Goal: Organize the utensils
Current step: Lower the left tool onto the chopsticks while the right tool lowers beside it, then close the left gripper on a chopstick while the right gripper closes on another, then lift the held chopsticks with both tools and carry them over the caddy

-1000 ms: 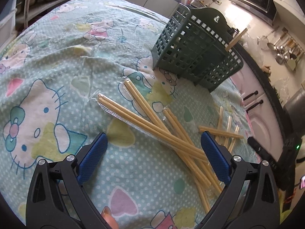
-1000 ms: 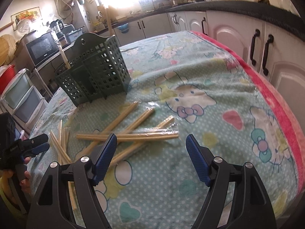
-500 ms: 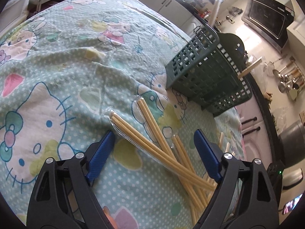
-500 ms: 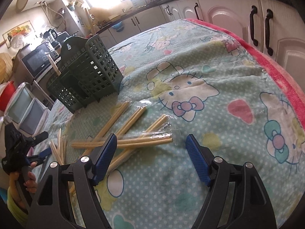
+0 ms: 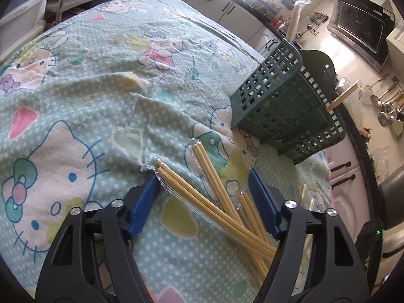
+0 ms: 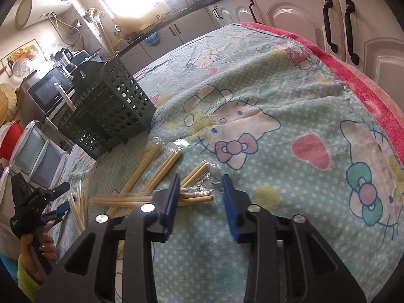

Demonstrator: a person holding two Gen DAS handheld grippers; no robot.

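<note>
Both tools straddle wrapped chopsticks, jaws just narrowing.
Our left tool (image 5: 203,186) and right tool (image 6: 200,189) bracket plastic-wrapped chopsticks (image 5: 214,202) without pinching; green basket (image 5: 282,108) at 1 o'clock, bare cloth (image 5: 88,101) leftward.

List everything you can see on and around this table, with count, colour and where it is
Wrapped chopstick pairs: several, tan in clear plastic, crossed on the cloth in front of the basket.
Loose sticks: a few, tan, beside the pile.
Utensil basket: one, dark green, behind the pile, a stick standing in it.
Tablecloth: one, mint with cartoon cats.
Microwave: one, silver, on the counter.
Left gripper: blue pads, closing around the pile.
Right gripper: blue pads, closing over chopstick ends.
</note>
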